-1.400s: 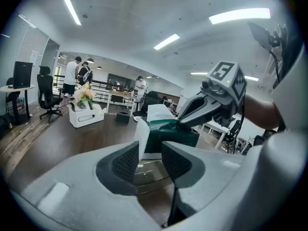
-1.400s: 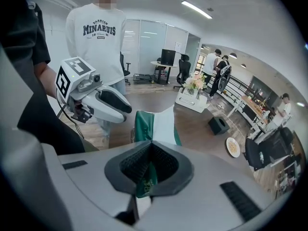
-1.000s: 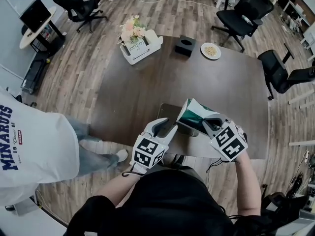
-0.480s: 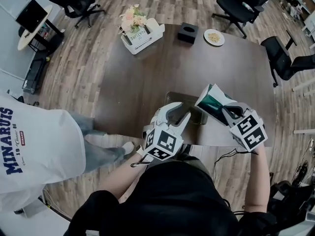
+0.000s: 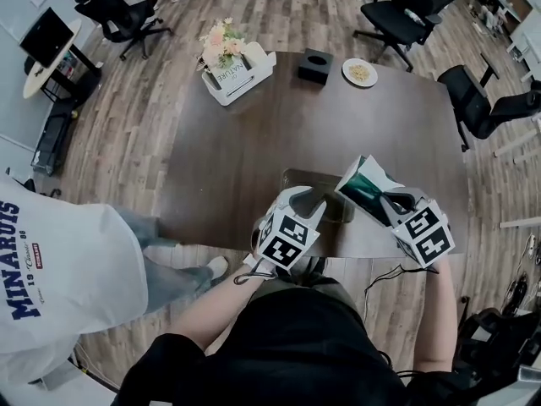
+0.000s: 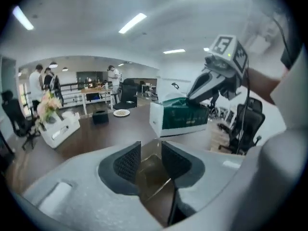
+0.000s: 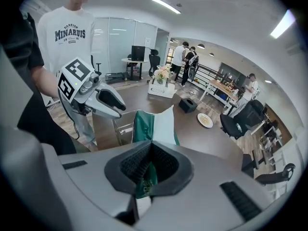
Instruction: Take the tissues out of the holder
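Observation:
A green and white tissue pack [image 5: 362, 184] hangs in the air just right of the clear brown-tinted holder [image 5: 336, 212], which stands near the table's front edge. My right gripper [image 5: 387, 200] is shut on the pack's end flap; the green wrapper [image 7: 156, 124] sticks out past its pinched pads. My left gripper [image 5: 313, 200] sits at the holder's near left side. Its pads [image 6: 129, 162] stand a narrow gap apart with the holder's tinted wall [image 6: 151, 170] between them. From the left gripper view the pack [image 6: 185, 117] hangs clear above the table.
At the table's far end stand a white box with flowers [image 5: 237, 66], a black square box [image 5: 314, 64] and a plate [image 5: 360, 72]. Office chairs [image 5: 478, 108] surround the table. A person in a white shirt [image 5: 59, 277] stands close at the left.
The right gripper has carried the tissue pack up and to the right, off the holder. The left gripper has stayed at the holder.

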Demonstrator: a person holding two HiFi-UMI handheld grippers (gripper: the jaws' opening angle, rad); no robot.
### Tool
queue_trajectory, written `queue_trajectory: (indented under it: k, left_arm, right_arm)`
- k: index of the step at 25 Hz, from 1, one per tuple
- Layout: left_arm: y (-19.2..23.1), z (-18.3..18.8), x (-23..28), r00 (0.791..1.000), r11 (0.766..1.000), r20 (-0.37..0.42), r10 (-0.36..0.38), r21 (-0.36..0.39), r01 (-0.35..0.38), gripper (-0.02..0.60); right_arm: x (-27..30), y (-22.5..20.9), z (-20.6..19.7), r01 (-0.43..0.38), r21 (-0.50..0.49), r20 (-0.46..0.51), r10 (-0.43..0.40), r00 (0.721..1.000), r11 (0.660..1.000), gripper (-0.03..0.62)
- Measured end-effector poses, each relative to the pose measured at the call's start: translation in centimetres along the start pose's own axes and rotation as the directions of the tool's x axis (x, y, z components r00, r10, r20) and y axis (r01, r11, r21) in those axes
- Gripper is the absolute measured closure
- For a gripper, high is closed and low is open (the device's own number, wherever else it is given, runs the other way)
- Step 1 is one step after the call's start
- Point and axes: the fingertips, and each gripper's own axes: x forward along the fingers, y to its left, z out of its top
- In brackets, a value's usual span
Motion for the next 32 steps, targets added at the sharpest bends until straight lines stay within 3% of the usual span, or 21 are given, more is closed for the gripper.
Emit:
queue_trajectory:
  k: [2, 7, 13, 17, 32]
  left_arm:
    - [-0.4, -0.2, 0.1, 0.999, 0.997, 0.02, -0.027, -0.069, 0.029, 0.449]
    - [-1.6, -0.6, -0.4, 0.999, 0.997, 0.0, -0.033, 0.067, 0.033, 0.449]
    - [-3.2, -1.0, -0.1, 0.999, 0.994, -0.04, -0.033, 0.105, 0.037, 0.449]
    - [-4.1, -1.4, 0.6, 0.998, 0.997, -0.056, -0.014, 0.078, 0.018, 0.449]
    - [-10.0, -1.0, 4.2, 0.993, 0.999, -0.106, 0.049, -0.005, -0.05, 0.449]
  right_arm:
    - [-0.2, -0.4, -0.1, 0.013, 0.007, 0.004, -0.013, 1.0, 1.0, 0.585]
    - [-0.8, -1.1, -1.0, 0.026, -0.012, 0.002, -0.026, 1.0, 1.0, 0.585]
    - [-1.2, -2.3, -2.9, 0.02, -0.161, -0.036, -0.027, 0.999, 0.987, 0.585]
    - [-0.6, -3.0, -4.7, -0.014, -0.228, -0.072, -0.002, 0.997, 0.974, 0.585]
    - [1.7, -5.6, -10.7, -0.131, -0.328, -0.072, 0.114, 0.991, 0.936, 0.585]
